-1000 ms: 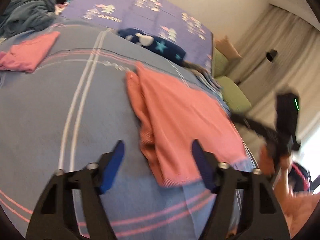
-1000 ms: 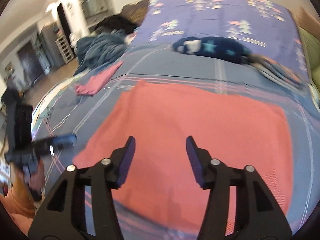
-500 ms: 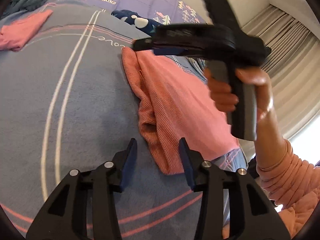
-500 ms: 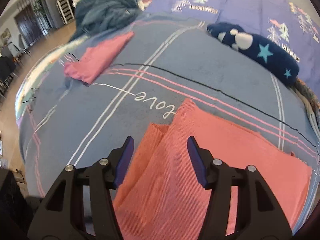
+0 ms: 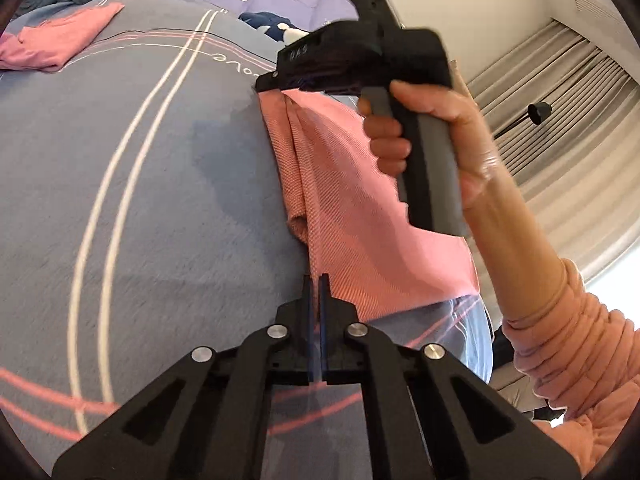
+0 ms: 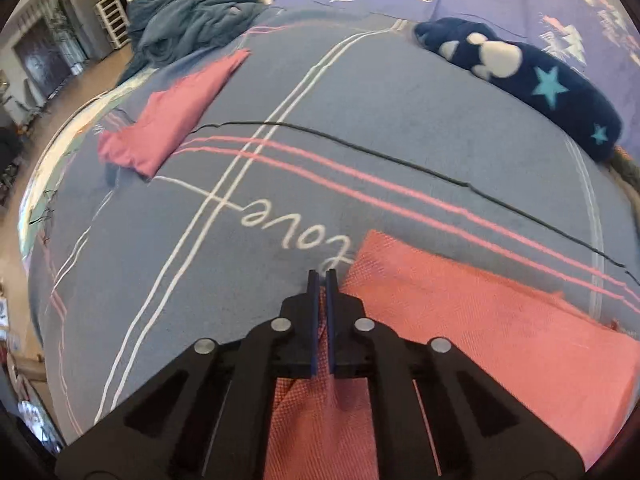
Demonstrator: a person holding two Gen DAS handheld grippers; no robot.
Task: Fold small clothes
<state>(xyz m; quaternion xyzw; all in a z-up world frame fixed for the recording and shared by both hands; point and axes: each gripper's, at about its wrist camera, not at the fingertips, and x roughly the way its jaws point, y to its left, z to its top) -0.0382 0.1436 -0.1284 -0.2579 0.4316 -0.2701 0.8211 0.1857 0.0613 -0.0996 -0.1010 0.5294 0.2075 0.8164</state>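
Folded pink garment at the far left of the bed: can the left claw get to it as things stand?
Probably not yet. The left claw is shut on the coral cloth; the pink garment lies apart across open blanket, so nothing blocks the path once it lets go.

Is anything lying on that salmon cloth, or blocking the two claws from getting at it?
Nothing visible does. Both sets of jaws are closed on the left edge of the salmon cloth: the left gripper at its near corner, the right gripper at its far corner. No other item rests on it.
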